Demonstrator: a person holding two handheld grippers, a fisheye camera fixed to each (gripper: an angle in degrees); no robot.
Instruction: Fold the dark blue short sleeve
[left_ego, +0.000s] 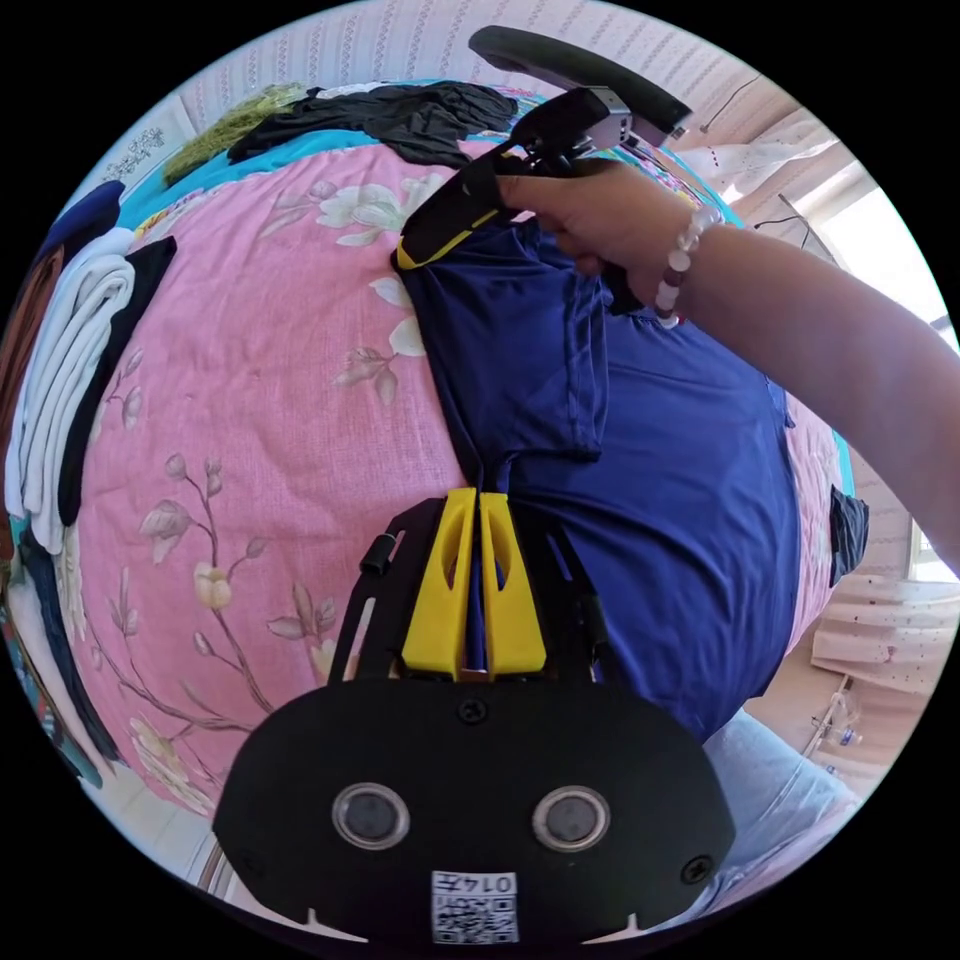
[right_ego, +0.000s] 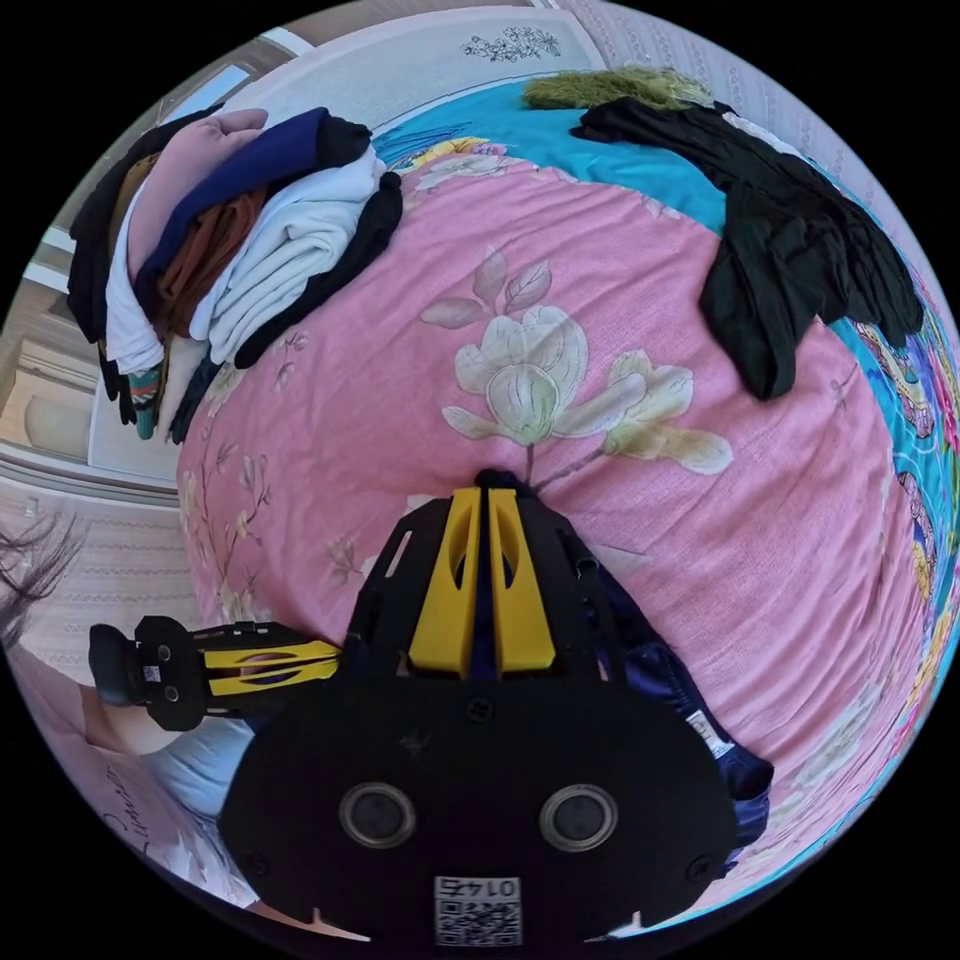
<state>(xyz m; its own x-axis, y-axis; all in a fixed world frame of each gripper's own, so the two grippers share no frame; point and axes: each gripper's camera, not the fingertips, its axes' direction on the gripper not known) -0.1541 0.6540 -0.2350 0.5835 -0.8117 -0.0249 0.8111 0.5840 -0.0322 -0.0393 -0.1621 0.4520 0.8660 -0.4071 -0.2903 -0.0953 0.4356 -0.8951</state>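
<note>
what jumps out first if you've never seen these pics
The dark blue shirt draped over the pink flowered bedspread, pinched at one side by the left gripper and farther along by the right gripper. Next, the pile of folded clothes and a black garment at the bed's far edge.

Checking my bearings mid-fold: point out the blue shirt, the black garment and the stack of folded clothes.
blue shirt (left_ego: 660, 470), left gripper view, on its flat body.
black garment (right_ego: 790, 250), right gripper view, on its middle.
stack of folded clothes (right_ego: 270, 240), right gripper view, on a white fold.
</note>
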